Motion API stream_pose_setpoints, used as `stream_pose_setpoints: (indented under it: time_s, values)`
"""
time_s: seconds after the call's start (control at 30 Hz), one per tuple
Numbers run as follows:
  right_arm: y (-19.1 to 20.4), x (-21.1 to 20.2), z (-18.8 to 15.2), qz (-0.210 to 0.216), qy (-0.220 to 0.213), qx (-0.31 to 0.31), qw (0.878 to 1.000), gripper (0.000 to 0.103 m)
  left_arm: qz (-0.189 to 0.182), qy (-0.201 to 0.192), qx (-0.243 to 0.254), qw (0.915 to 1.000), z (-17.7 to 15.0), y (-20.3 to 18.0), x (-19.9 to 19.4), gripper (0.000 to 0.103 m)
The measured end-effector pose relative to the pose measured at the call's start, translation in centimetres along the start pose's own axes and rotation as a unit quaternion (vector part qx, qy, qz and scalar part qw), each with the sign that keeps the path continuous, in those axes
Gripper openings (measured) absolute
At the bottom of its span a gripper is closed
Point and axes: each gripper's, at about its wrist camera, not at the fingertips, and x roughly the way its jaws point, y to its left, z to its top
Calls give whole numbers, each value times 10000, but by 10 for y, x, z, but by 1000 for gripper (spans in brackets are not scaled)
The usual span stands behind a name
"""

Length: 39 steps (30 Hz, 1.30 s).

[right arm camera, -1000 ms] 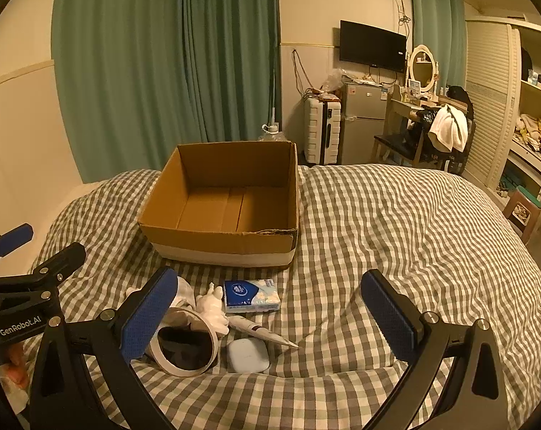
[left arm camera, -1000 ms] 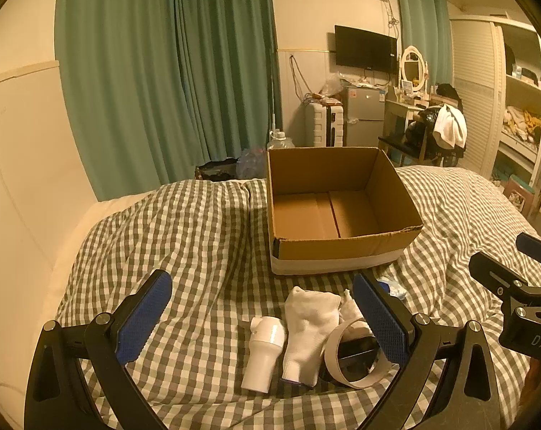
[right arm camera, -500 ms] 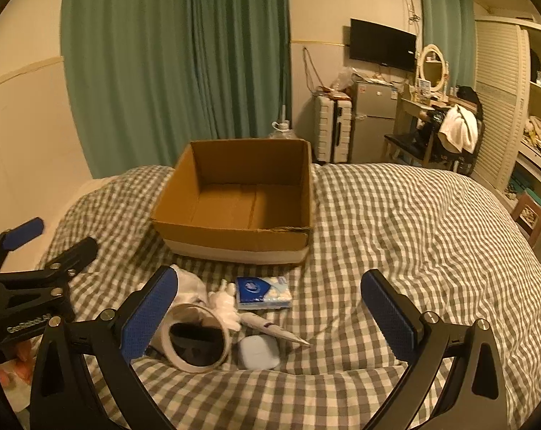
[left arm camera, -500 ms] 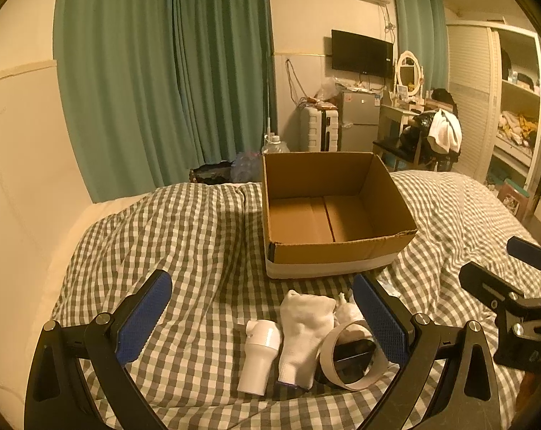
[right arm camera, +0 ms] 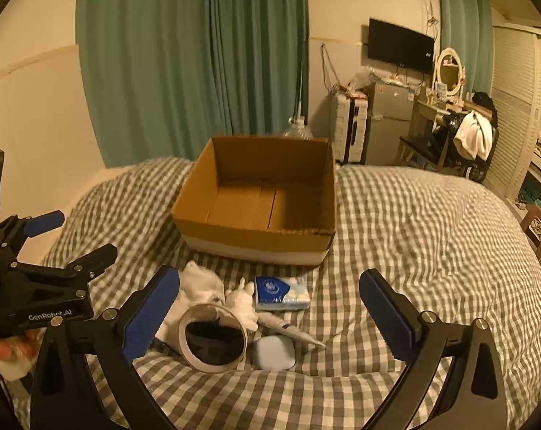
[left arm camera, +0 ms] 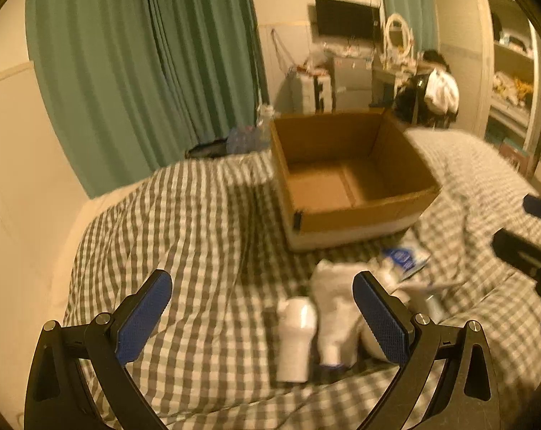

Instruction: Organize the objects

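Observation:
An empty cardboard box (right arm camera: pixel 259 200) (left arm camera: pixel 352 175) stands open on the checked bed cover. In front of it lie a roll of tape (right arm camera: pixel 213 340), a white sock (right arm camera: pixel 198 290) (left arm camera: pixel 336 308), a small white figure (right arm camera: pixel 243 302), a blue tissue pack (right arm camera: pixel 281 292) (left arm camera: pixel 402 258), a grey pen-like stick (right arm camera: pixel 291 333) and a pale blue case (right arm camera: pixel 274 353). A white bottle (left arm camera: pixel 295 337) lies beside the sock. My left gripper (left arm camera: pixel 266 317) hangs open just short of the bottle and sock. My right gripper (right arm camera: pixel 270 313) is open, short of the tape and case.
The checked bed cover (right arm camera: pixel 431 251) stretches wide to the right. Green curtains (right arm camera: pixel 191 64) and a pale wall lie behind the box. A fridge, a dresser and a chair with clothes (right arm camera: pixel 471 136) stand at the far right. A hand (right arm camera: pixel 1 351) holds the left gripper's handle.
The left wrist view has swung left and tilted, now blurred, with the box shifted right. The right gripper has moved closer over the pile of things. Both stay open.

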Motion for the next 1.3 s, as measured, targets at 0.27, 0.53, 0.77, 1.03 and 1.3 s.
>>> stream_pose_setpoints:
  time_s: [0.27, 0.53, 0.77, 1.03, 1.3]
  values:
    - [10, 50, -22, -62, 698, -205, 9973, 86, 224, 736, 93, 9970, -31, 13, 46, 103]
    - [16, 90, -36, 92, 1400, -387, 9893, 61, -113, 1499, -54, 9886, -53, 16, 83, 103]
    - [26, 113, -46, 161, 1791, -668, 9814, 36, -332, 1846, 120, 9822, -67, 4, 102, 100]
    - [23, 114, -45, 225, 1742, -604, 9826, 12, -841, 1962, 322, 9764, -76, -13, 109, 69]
    - [25, 114, -45, 195, 1702, -665, 9830, 7, -863, 1941, 905, 9730, -81, -41, 100, 33]
